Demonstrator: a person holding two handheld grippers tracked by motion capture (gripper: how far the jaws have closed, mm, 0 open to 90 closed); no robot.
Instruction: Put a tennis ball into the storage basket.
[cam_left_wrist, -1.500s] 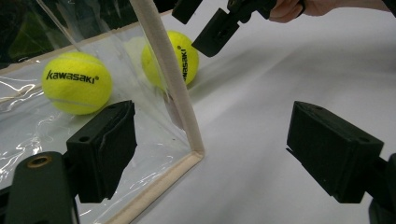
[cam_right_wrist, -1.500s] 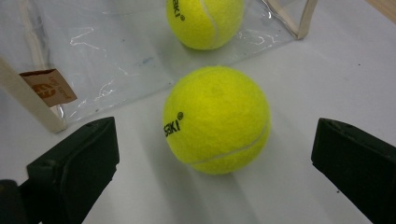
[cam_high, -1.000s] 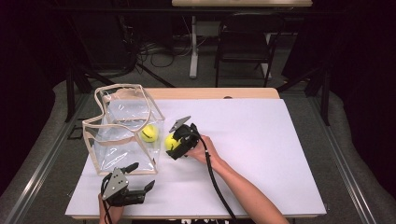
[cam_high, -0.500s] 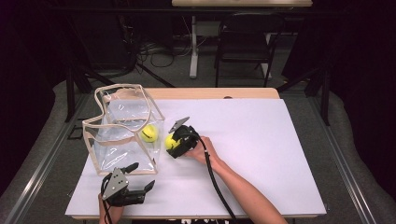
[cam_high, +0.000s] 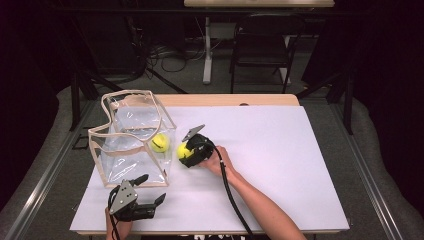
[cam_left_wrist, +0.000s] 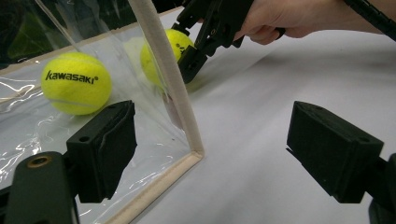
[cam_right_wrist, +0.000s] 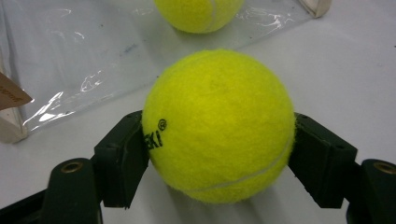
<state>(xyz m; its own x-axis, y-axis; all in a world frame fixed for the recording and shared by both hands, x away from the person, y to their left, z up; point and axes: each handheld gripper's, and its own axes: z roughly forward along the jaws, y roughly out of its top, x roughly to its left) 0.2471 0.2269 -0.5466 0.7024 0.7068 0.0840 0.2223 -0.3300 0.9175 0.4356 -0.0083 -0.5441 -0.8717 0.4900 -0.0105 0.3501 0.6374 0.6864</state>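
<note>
Lettering (cam_left_wrist: 71, 77) shows on the bagged ball (cam_left_wrist: 76, 83).

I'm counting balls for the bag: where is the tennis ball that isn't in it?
In the high view the tennis ball sits on the white table, clamped in the right gripper, just right of the clear bag.

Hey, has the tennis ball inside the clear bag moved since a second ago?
No. The tennis ball in the bag sits at the same spot beside the clear bag's right-hand wall in the high view.

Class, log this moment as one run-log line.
right claw: just closed on tennis ball | left claw: open, idle | second ball: in clear bag
</note>
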